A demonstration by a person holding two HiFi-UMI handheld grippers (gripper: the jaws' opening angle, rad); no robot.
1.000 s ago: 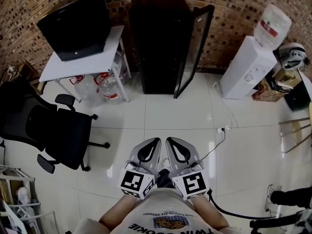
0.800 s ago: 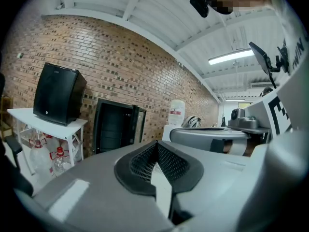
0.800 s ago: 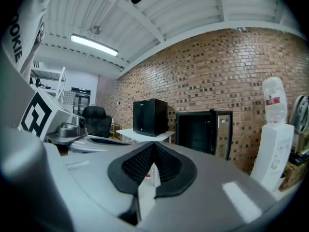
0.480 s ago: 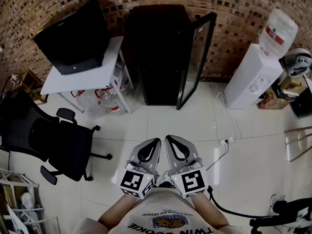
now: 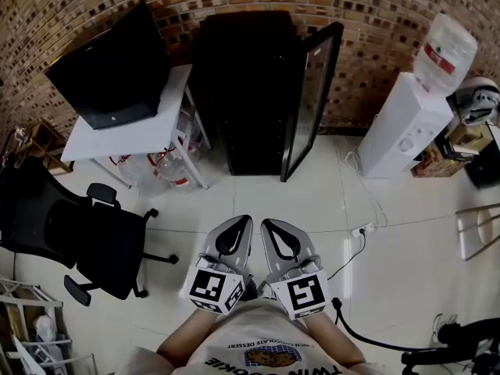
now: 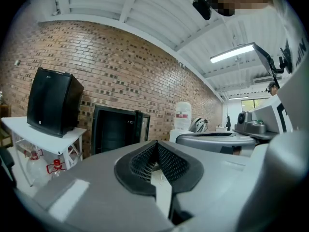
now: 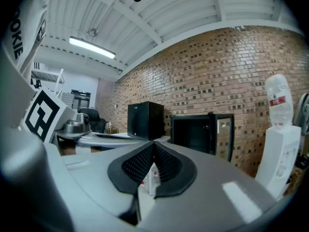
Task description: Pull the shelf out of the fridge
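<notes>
Fridge (image 5: 248, 92) well ahead of left claw (image 5: 238, 222) and right claw (image 5: 269, 225)

I see brick wall (image 5: 375, 14) behind, glossy white tile floor (image 5: 258, 201) below. White table (image 5: 168, 129) at left, black office chair (image 5: 94, 233) nearer me, water dispenser (image 5: 394, 131) right. Strip light (image 6: 231, 53) on overhead.

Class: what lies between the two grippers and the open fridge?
Only bare white floor tiles separate the left gripper and right gripper from the fridge, seen in the head view.
</notes>
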